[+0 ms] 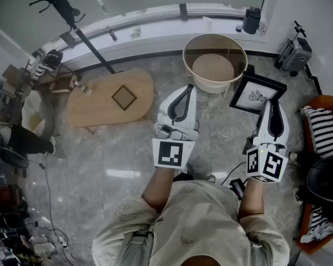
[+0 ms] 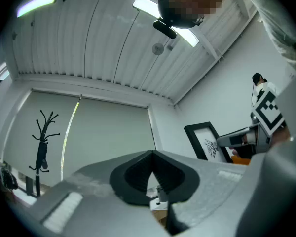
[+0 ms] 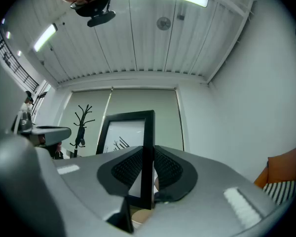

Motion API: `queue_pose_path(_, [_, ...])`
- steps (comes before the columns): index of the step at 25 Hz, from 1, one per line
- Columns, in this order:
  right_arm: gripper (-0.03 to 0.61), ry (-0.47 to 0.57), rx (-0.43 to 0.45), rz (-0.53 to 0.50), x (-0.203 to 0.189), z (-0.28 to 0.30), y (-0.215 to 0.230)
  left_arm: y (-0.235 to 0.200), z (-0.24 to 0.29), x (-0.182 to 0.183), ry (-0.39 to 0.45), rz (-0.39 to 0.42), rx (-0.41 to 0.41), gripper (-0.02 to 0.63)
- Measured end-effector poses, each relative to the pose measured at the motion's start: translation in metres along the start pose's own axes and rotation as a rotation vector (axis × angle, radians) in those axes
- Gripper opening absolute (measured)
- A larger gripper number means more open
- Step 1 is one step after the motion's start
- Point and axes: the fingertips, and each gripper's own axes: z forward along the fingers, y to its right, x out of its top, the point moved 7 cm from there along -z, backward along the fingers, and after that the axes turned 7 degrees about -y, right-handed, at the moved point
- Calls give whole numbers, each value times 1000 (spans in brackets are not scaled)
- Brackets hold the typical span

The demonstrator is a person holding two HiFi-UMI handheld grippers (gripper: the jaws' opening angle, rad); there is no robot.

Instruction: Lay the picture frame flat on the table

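Observation:
The picture frame [image 1: 258, 93] is black with a white mat and a small dark drawing. It hangs tilted above the floor, just right of the round rimmed table [image 1: 186, 65]. My right gripper [image 1: 271, 104] is shut on the frame's near edge. In the right gripper view the frame [image 3: 122, 132] stands upright with its right bar pinched between the jaws of that gripper [image 3: 148, 151]. My left gripper [image 1: 186, 88] is shut on nothing, near the table's front rim. In the left gripper view that gripper's [image 2: 151, 155] jaws meet, and the frame [image 2: 206, 141] shows at the right.
A low oval wooden table [image 1: 94, 107] lies to the left on the marble floor. A coat stand [image 1: 61, 7] rises at the back left. An orange seat with a striped cushion [image 1: 321, 131] is at the right. Cables run across the floor by the person's feet.

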Motion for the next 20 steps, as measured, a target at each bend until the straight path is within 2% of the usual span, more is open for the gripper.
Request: queue_pose_path(20, [72, -6, 52, -3, -13, 27, -76, -66, -17, -15, 26, -27, 15, 3])
